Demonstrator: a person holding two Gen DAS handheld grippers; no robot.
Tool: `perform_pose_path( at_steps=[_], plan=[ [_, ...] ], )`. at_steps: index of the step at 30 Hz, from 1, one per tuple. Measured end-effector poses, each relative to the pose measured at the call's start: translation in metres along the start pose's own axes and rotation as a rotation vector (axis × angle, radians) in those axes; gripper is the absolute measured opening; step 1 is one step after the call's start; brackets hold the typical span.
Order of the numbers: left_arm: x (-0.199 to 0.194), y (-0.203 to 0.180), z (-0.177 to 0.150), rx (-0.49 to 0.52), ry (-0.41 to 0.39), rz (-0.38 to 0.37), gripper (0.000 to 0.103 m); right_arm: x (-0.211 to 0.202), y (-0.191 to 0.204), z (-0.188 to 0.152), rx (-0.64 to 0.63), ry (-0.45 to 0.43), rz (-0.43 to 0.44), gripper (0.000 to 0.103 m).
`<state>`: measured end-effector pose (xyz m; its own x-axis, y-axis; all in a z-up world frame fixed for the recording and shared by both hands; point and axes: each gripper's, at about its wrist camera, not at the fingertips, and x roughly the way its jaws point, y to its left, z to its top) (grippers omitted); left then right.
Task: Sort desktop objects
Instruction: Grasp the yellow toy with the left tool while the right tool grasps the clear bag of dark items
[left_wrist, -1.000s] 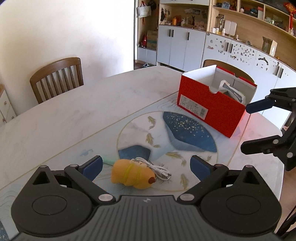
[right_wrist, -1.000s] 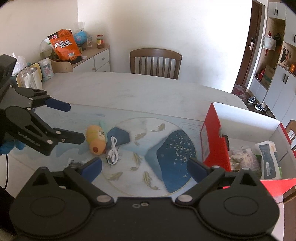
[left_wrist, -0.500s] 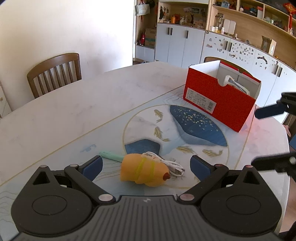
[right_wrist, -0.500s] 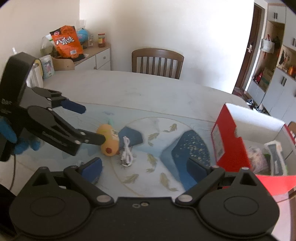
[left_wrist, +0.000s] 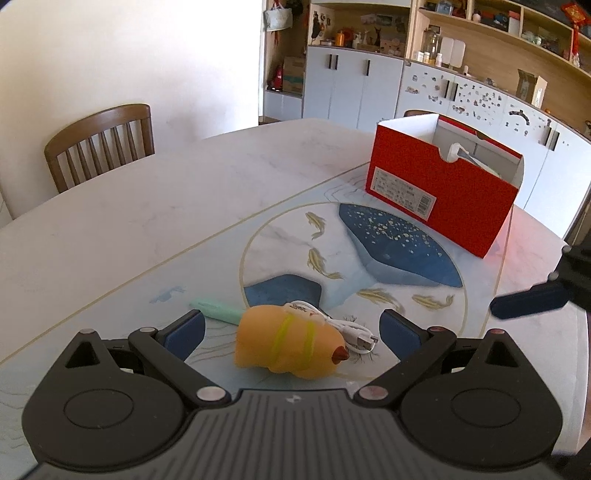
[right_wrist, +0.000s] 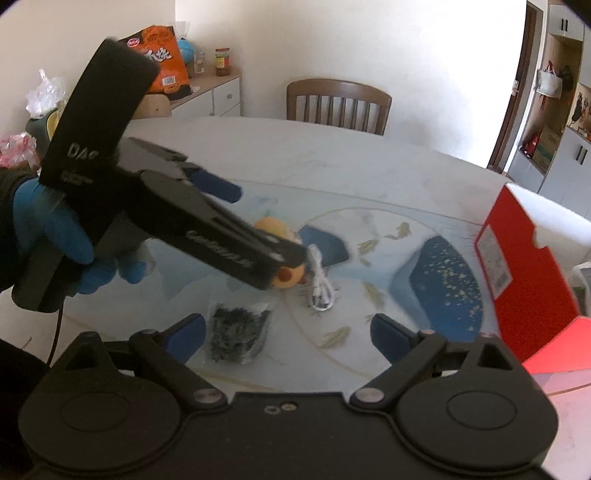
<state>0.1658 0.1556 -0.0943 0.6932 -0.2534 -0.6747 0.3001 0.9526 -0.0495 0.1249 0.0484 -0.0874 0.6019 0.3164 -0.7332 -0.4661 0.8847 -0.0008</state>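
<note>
Your left gripper (left_wrist: 291, 328) hangs low over the table (left_wrist: 147, 206) with its jaws spread wide and nothing between them. The orange toy (left_wrist: 290, 347) lies just ahead, in line with the gap; the fingers are not touching it. In the right wrist view the left gripper's near finger (right_wrist: 236, 254) covers most of the toy. Your right gripper (right_wrist: 288, 332) is also wide and empty, held back from the cluster.

Progress, as far as can be judged: partly done. The red box (left_wrist: 436, 199) already holds a few items; a white one pokes above its wall. Left on the table:
- the orange toy
- a white cable (left_wrist: 347, 328), coiled and touching the toy's far side
- a green pen (left_wrist: 216, 310), partly behind the toy
- a clear bag of dark bits (right_wrist: 238, 328), just ahead of your right gripper's left finger

The toy looks to be next.

Hard to make out:
- Box contents: its wall hides most of them, and the right wrist view cuts them off at the edge.
- Whether the cable lies under the toy or only against it.
- The pen's near end.
- What the bag holds.
</note>
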Motion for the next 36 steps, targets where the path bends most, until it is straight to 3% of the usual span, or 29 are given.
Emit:
perform_pose_path(
  at_steps=[9, 25, 36],
  plan=[
    [0.012, 0.001, -0.004, 0.010, 0.005, -0.012, 0.101, 0.027, 0.022, -0.005, -0.034, 0.057, 0.042, 0.091],
    [0.031, 0.001, -0.011, 0.052, -0.001, -0.038, 0.100, 0.046, 0.026, -0.009, -0.047, 0.103, 0.025, 0.073],
    [0.037, -0.003, -0.015, 0.089, 0.019, -0.034, 0.085, 0.050, 0.025, -0.008, -0.056, 0.120, 0.035, 0.060]
  ],
)
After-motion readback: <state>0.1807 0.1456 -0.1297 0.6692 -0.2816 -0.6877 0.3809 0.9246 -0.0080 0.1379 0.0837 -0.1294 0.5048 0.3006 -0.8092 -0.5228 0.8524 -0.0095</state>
